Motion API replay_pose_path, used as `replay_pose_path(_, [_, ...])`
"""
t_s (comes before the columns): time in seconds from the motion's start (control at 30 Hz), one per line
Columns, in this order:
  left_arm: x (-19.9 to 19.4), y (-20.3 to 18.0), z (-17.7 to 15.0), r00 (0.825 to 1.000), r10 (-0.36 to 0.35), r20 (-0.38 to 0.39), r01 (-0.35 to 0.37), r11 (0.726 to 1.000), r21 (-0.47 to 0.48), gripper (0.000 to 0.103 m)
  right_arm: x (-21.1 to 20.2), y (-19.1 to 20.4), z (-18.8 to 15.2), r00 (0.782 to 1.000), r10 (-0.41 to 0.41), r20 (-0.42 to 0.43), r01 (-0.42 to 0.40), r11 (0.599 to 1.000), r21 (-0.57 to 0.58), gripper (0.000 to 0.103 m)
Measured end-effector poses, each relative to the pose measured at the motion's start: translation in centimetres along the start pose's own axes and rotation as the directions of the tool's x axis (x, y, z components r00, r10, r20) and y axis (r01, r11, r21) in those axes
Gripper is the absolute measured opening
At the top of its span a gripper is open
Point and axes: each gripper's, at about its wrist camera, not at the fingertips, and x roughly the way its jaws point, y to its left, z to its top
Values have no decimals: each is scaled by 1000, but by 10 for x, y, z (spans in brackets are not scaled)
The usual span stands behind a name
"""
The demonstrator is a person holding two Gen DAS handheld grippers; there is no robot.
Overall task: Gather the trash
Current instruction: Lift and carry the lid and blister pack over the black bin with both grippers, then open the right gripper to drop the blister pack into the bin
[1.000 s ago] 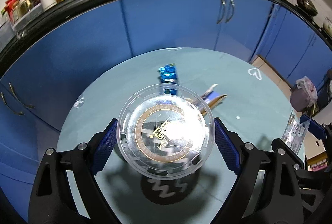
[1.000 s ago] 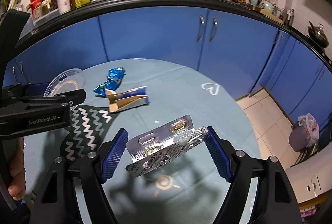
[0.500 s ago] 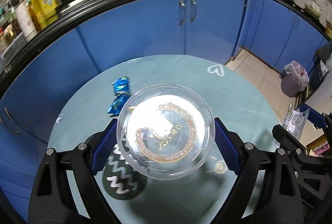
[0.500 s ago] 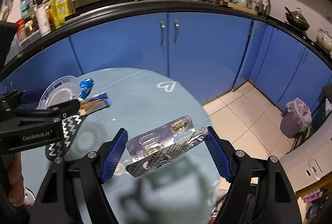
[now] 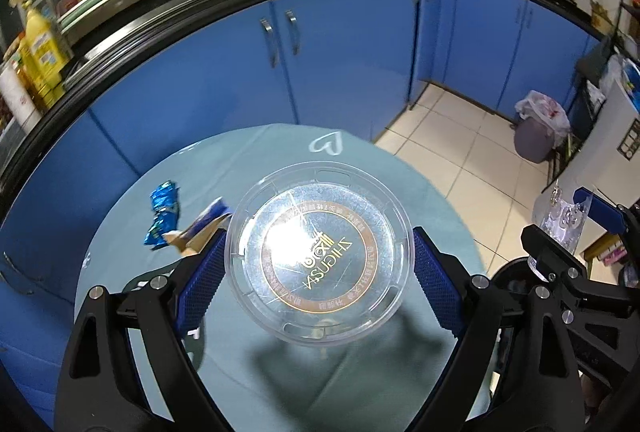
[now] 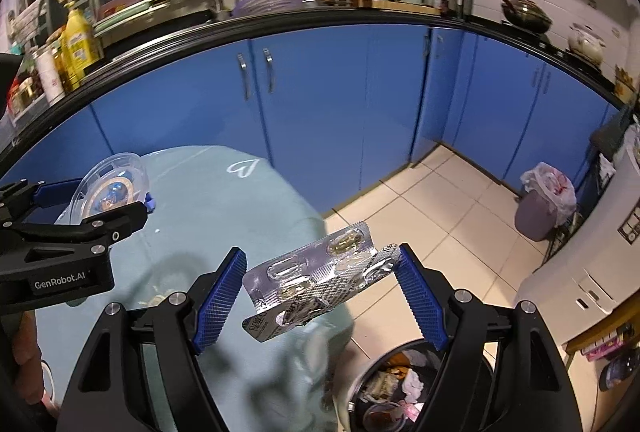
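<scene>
My left gripper (image 5: pixel 318 268) is shut on a clear round plastic lid (image 5: pixel 318 252) with a brown printed ring, held above the teal round table (image 5: pixel 260 372). The same lid (image 6: pixel 108 186) shows at the left of the right wrist view. My right gripper (image 6: pixel 320 286) is shut on a silver pill blister pack (image 6: pixel 316 278), out past the table's right edge and above the floor. Below it stands a black trash bin (image 6: pixel 400 388) with trash inside. A crumpled blue wrapper (image 5: pixel 162 214) and a torn blue and tan carton (image 5: pixel 202 228) lie on the table.
Blue cabinets (image 5: pixel 340 60) curve behind the table under a crowded black counter. A grey bin with a white bag (image 6: pixel 542 206) stands on the tiled floor (image 6: pixel 432 192) at the right. A white heart mark (image 5: pixel 326 144) is on the tablecloth.
Both grippers have swung to the right with their loads. The right gripper has passed over the table's edge, and the black trash bin has come into view beneath it.
</scene>
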Motion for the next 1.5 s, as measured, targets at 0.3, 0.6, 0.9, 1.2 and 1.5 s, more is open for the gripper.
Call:
replay_pose_path(0.3, [-6, -48, 5, 1000, -26, 7, 26, 997, 75, 87, -15, -44, -12, 999, -44, 8, 43, 997, 66, 74])
replay_pose_path(0.6, [-11, -95, 6, 998, -56, 11, 54, 988, 146, 87, -28, -86, -25, 997, -81, 13, 79, 988, 131, 74])
replay_pose_path(0.9, [-15, -142, 3, 996, -93, 4, 90, 972, 216, 87, -39, -123, -41, 993, -117, 7, 114, 977, 182, 74])
replay_pose_path(1.2, [-22, -177, -3, 992, -128, 2, 122, 953, 278, 87, -46, -145, -55, 991, -137, -2, 134, 966, 220, 74])
replay_pose_path(1.5, [-23, -196, -7, 989, -145, -7, 140, 941, 307, 87, -48, -155, -63, 987, -158, -16, 157, 960, 231, 74])
